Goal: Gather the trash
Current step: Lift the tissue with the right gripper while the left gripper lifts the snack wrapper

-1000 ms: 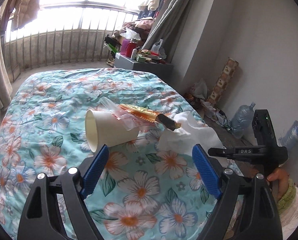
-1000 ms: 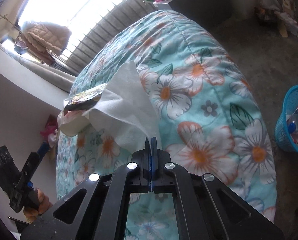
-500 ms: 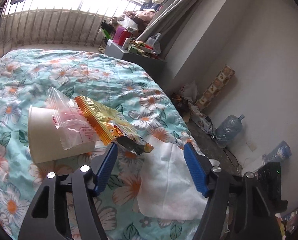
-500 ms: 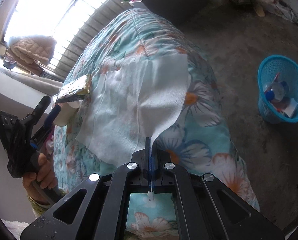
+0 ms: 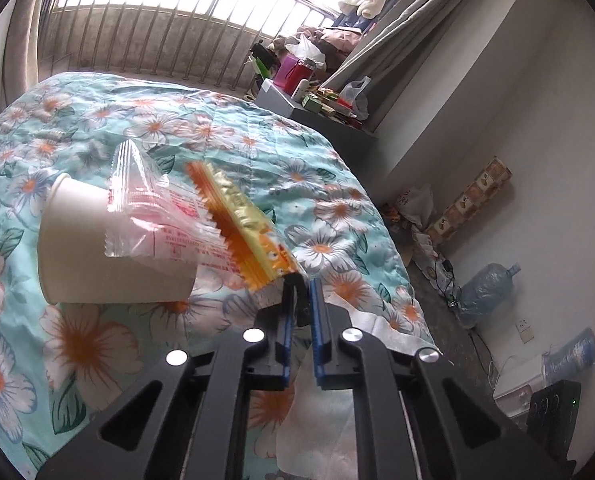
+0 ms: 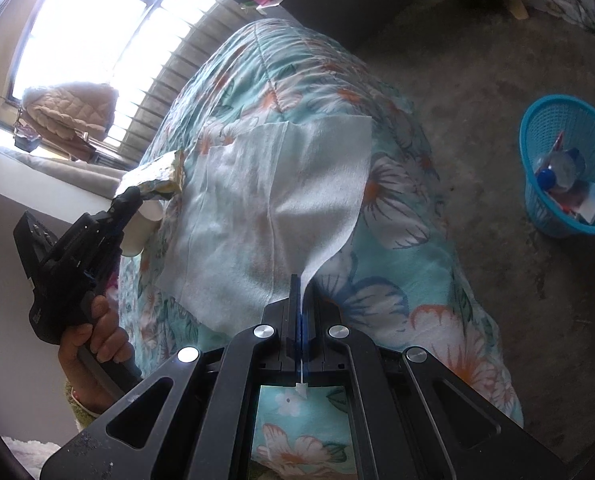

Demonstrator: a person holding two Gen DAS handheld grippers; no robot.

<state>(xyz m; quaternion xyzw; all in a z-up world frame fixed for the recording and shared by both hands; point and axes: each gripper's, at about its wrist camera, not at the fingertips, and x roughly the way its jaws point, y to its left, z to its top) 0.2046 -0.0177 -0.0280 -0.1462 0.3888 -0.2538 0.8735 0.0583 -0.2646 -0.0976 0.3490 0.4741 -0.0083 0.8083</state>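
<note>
Pinching the dark end of the orange-and-gold snack wrapper (image 5: 245,224), my left gripper (image 5: 301,280) has just been closing, and its blue pads now press on that end with the wrapper sticking up and away over the bed. A clear plastic wrapper with red print (image 5: 153,216) lies against it, draped over a white paper cup (image 5: 97,264) that rests on its side on the floral quilt (image 5: 297,176), mouth turned to the left. My right gripper (image 6: 300,280) is clamped tight on a corner of the white tissue (image 6: 273,200), which spreads out flat across the quilt beyond my fingertips. From the right wrist view I see my left hand (image 6: 97,336) around the other gripper's handle, at the tissue's left edge. On the grey floor, well apart from the bed, stands a blue mesh basket (image 6: 553,128) with some rubbish already inside.
</note>
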